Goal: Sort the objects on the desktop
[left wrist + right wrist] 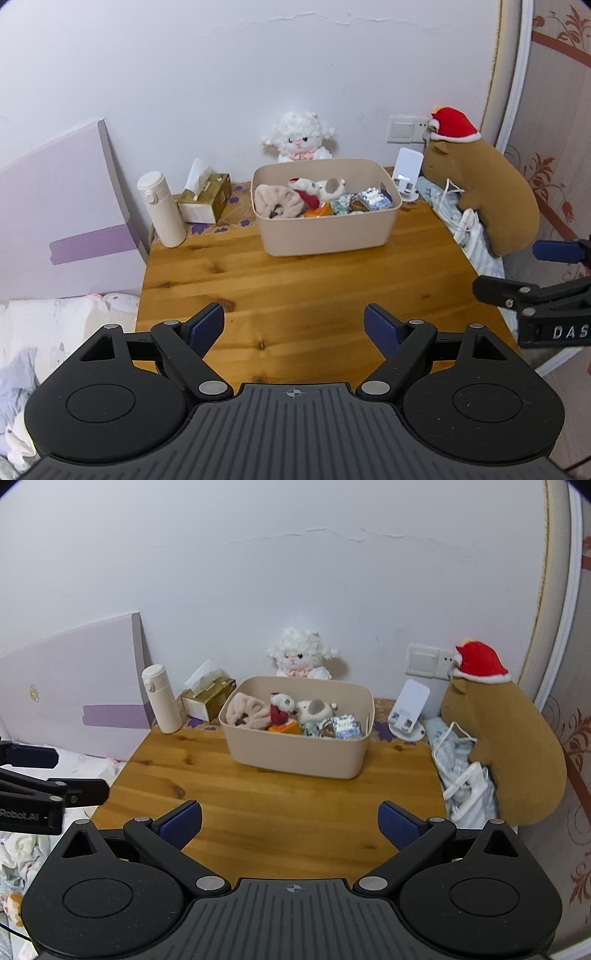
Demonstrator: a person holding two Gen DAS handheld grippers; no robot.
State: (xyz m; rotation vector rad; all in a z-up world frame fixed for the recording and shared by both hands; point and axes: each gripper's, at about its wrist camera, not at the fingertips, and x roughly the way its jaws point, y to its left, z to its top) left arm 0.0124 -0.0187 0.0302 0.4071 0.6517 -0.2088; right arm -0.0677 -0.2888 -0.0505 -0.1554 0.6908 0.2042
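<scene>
Beige plastic bin [325, 225], rounded corners, sits at back of knotty pine tabletop [295, 291], packed with fuzzy pink cloth [275, 201], small plush toys [321, 188], foil packets [375, 199]. Left gripper [293, 330] and right gripper [290, 825] hover over near edge, blue-padded fingers wide apart, empty. Cream cylindrical flask [162, 208] beside tissue box [205, 201].

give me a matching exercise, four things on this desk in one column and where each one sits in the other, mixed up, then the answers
Things:
1. white bottle
2. tissue box
3. white lamb plush
4. phone stand

Places:
A. against the wall, behind the beige bin
B. right of the bin, beside the brown plush
C. at the table's far left edge, upright
D. between the bottle and the bin

Pairs: 1-C, 2-D, 3-A, 4-B
</scene>
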